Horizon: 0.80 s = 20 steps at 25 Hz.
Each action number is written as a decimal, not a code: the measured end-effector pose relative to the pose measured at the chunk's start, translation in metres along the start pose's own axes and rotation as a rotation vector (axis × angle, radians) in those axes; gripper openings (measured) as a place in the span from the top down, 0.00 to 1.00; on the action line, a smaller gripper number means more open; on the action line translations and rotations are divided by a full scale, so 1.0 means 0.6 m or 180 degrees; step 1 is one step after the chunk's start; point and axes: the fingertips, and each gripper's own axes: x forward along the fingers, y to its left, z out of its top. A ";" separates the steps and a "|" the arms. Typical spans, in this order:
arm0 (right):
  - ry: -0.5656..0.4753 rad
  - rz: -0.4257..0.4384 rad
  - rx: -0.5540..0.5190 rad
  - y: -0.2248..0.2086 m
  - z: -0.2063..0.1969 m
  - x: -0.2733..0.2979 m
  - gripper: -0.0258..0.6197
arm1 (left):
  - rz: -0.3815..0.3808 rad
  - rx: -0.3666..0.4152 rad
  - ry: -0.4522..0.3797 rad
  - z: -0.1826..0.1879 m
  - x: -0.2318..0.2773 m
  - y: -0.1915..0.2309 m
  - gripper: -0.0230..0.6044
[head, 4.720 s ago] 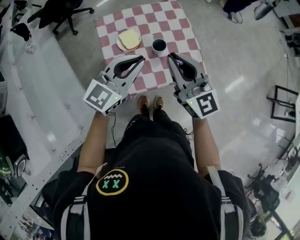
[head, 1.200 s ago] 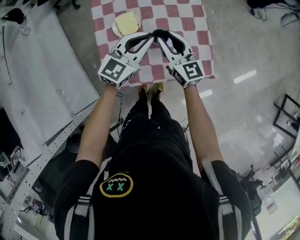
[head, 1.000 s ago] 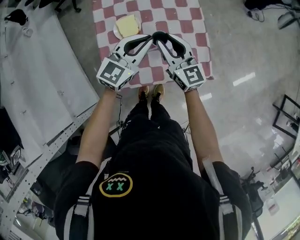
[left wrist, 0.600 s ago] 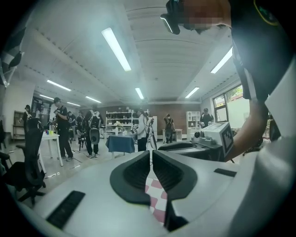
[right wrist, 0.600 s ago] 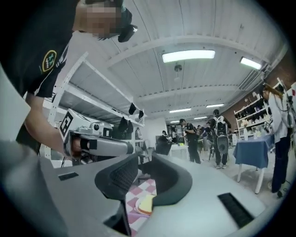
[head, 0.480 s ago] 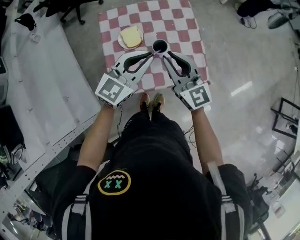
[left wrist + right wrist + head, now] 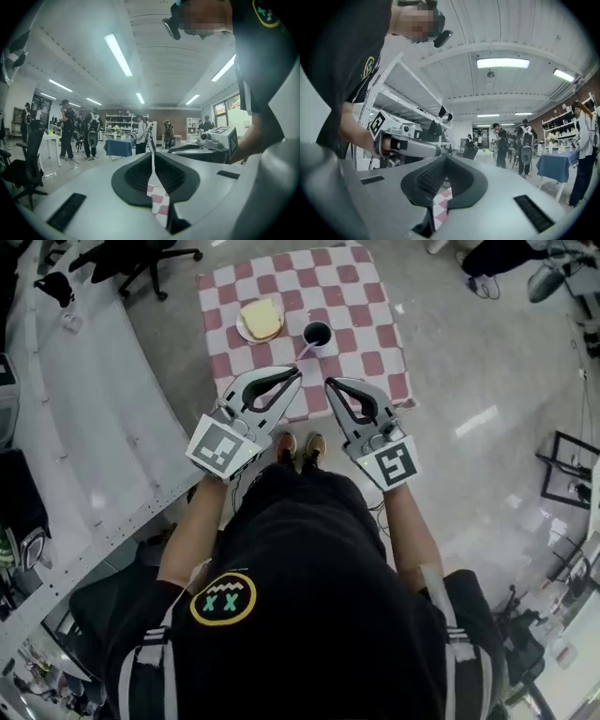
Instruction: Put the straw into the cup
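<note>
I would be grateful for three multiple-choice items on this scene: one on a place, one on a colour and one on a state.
1. Where is the straw?
A in the cup
B on the plate
C on the floor

2. What colours is the tablecloth?
A blue and white
B red and white
C plain green

3. How do the right gripper's jaws stand?
A shut on the straw
B wide apart
C shut, empty

Answers: 1 A, it leans out over the cup's rim; 2 B, red and white checks; 3 C, the pads meet with nothing between.

Steep overhead head view; level gripper views share tablecloth (image 7: 361,298)
</note>
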 end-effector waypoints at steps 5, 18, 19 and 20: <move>0.0038 -0.0019 -0.0026 0.017 0.003 -0.006 0.93 | -0.0050 -0.0091 -0.0045 0.018 -0.010 -0.022 0.91; 0.0164 -0.0108 -0.0076 0.025 0.005 -0.011 0.93 | -0.0143 -0.0030 -0.0067 0.024 -0.021 -0.035 0.91; 0.0159 -0.0107 -0.0080 0.026 0.006 -0.010 0.93 | -0.0148 -0.0029 -0.0063 0.025 -0.022 -0.035 0.91; 0.0151 -0.0105 -0.0085 0.027 0.008 -0.009 0.93 | -0.0151 -0.0030 -0.0056 0.025 -0.023 -0.035 0.91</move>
